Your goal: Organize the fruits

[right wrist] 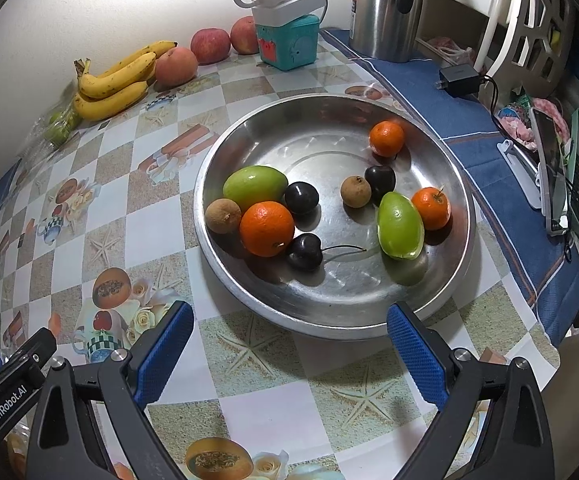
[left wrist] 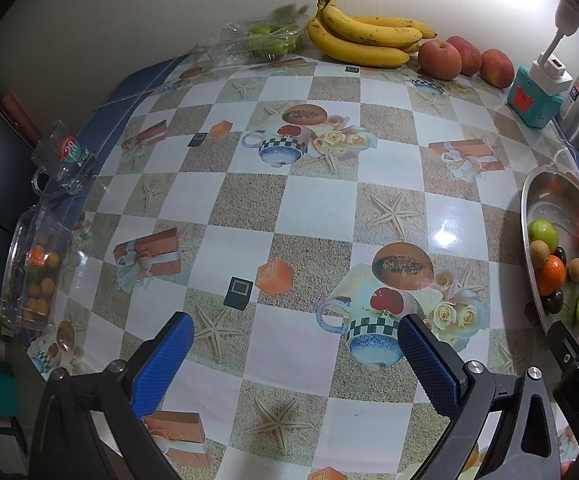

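Left tool [left wrist: 295, 354] hangs spread wide with nothing between its ribbed blue pads, over the glossy checkered counter [left wrist: 313, 208]. We see a clear plastic box [left wrist: 29, 272] of small orange fruits at the left edge, and curved bananas [left wrist: 363, 38] lying along the back wall.

Right tool [right wrist: 289, 344] is likewise spread and empty, just before the round steel bowl [right wrist: 441, 280]. Inside, we see smooth oranges, dark cherries and rough brown longans; the nearer oblong green fruit [right wrist: 399, 220] points its long axis away from us.
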